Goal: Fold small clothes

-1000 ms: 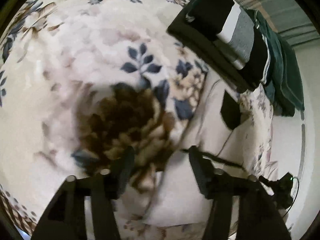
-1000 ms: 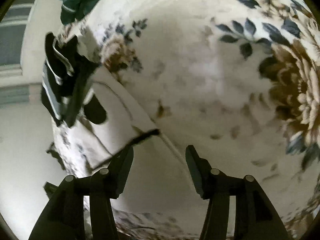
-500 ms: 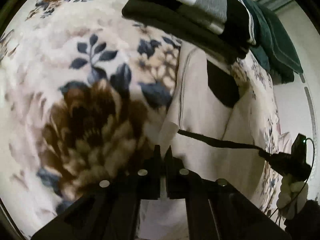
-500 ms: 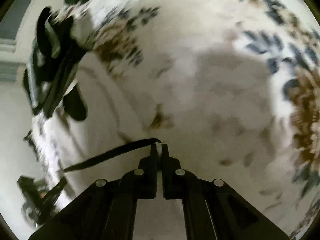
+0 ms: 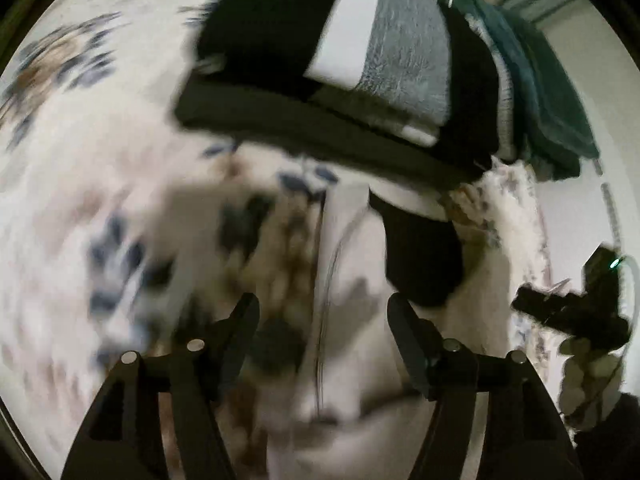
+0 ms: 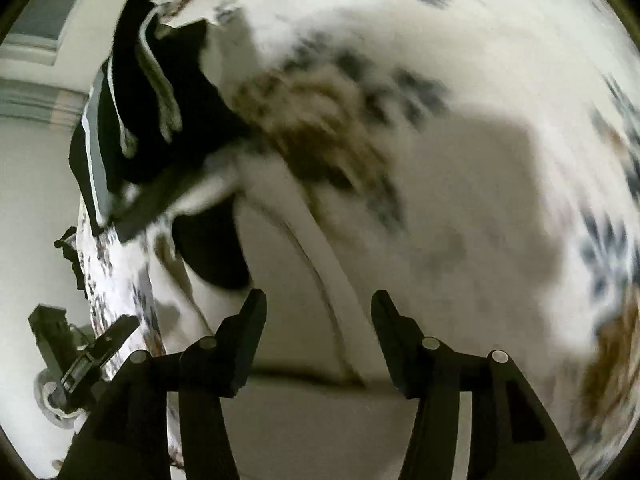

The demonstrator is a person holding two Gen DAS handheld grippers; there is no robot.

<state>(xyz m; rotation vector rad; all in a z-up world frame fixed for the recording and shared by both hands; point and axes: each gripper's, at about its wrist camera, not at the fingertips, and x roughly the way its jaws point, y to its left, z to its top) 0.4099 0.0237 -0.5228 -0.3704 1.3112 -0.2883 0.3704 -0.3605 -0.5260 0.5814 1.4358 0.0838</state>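
— Nearest the cameras?
— The left gripper (image 5: pixel 322 312), fingers spread apart and clamped on nothing; the right gripper (image 6: pixel 318 308) likewise parted and empty.
— And the piece to fold?
— The cream garment (image 5: pixel 352 280) lies flat on the floral bedspread (image 5: pixel 100 160) just past both sets of fingers, near the bedspread's edge; a dark patch (image 5: pixel 420 256) shows at its far end (the views are badly blurred).
— Farther on?
— A stack of folded clothes (image 5: pixel 360 72), black, white and grey, touching the garment's far end.
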